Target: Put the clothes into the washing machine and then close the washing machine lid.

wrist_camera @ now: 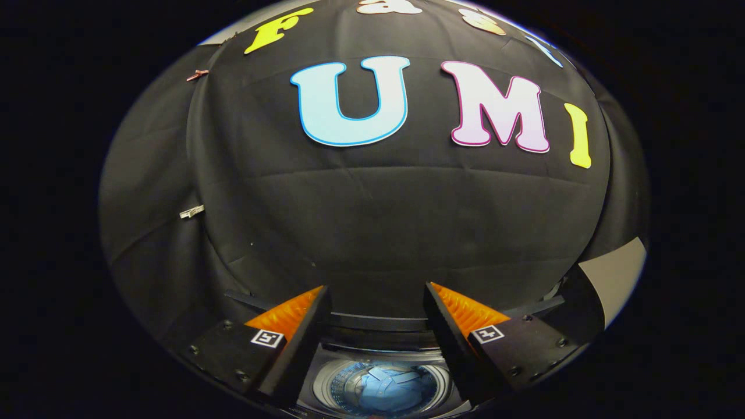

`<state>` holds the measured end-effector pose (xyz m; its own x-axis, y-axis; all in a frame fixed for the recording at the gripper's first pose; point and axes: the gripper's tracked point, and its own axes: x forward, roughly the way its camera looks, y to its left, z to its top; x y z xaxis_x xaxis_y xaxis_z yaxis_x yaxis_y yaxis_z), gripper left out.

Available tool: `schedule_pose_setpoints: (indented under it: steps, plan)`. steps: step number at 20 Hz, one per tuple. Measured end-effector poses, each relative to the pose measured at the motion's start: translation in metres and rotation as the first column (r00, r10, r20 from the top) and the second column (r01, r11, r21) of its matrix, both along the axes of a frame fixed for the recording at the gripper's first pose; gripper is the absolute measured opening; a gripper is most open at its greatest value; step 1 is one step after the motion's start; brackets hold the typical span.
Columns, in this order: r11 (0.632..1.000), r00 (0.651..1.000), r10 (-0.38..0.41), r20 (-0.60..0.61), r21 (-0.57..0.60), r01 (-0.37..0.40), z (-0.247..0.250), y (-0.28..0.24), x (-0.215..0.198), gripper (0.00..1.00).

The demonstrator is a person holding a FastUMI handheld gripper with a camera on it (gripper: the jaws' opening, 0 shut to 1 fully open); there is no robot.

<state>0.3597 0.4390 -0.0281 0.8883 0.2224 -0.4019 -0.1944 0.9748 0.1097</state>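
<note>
Wall: creased black cloth backdrop point(372, 221), draped behind everything.
Clips: 1 small reddish clip point(197, 74) and 1 small white clip point(191, 212) on the cloth's edge.
Corner: pale grey panel point(618, 278).

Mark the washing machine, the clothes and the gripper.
washing machine point(321, 389): gripper view, drum's rim.
clothes point(387, 389): gripper view, blue fabric inside the drum.
gripper point(377, 317): gripper view, open gap midway between fingertips.

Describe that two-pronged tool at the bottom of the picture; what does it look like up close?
It is a handheld gripper with two wedge-shaped fingers, spread apart with nothing between them. Their inner faces are ribbed. Each sits on a flat black plate fixed with small screws, and each plate carries a small square black-and-white marker.
</note>
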Motion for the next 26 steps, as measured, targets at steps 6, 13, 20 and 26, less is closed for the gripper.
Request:
schedule_pose_setpoints:
  steps: [6,13,20,26]
  plan:
    - [1.0,1.0,0.022,0.019,0.007,-0.022,-0.004,-0.001,-0.029,1.0]
    - [0.999,0.999,0.037,0.036,0.024,-0.037,-0.012,0.0,-0.05,1.0]
    - [0.997,0.998,0.061,0.001,0.041,-0.061,-0.027,0.001,-0.072,1.0]
    - [0.995,0.992,0.098,-0.079,0.019,-0.097,-0.076,0.006,-0.089,1.0]
